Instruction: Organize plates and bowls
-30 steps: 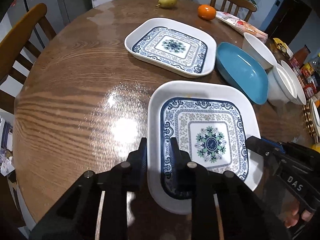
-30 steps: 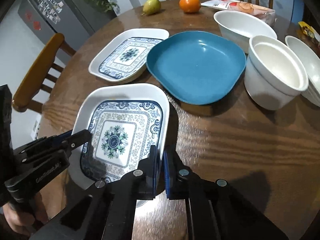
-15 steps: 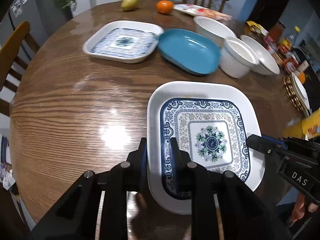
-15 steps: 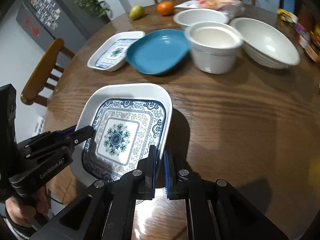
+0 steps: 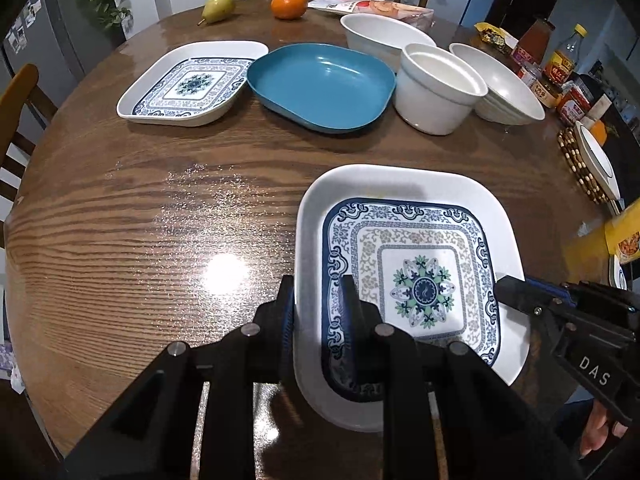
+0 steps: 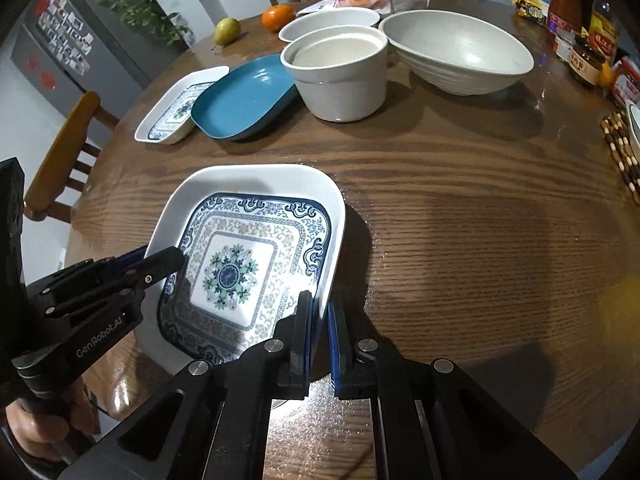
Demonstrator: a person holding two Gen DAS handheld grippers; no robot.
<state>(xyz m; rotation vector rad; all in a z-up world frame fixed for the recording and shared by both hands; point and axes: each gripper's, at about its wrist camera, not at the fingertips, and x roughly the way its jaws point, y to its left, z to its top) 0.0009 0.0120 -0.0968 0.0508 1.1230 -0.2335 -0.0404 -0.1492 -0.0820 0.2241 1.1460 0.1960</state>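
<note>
Plate (image 5: 416, 264) with the blue pattern hangs between the two grippers, low over the near part of the table (image 5: 120, 216). The left gripper (image 5: 316, 300) has its jaws narrow on the left rim of the plate, one jaw outside and one inside the wall. The right gripper (image 6: 318, 312) pinches the opposite rim, its jaws almost together on the thin edge. Whether the plate touches the wood or is just above it, I cannot tell.

To do this step well, I think both hands must go at the same pace and the same height, because each grip is only on a rim and a twist can let the plate slip out.

From left to right at the far side stand the second patterned plate (image 5: 188, 84), the blue dish (image 5: 320, 84), just beside it or touching it, and the white bowls (image 5: 436, 88), close together. If the carried plate should go onto its twin, the way over the bare wood on the left is open. The near table edge is close under the grippers, and a beaded mat (image 6: 620, 148) lies at the right edge.
</note>
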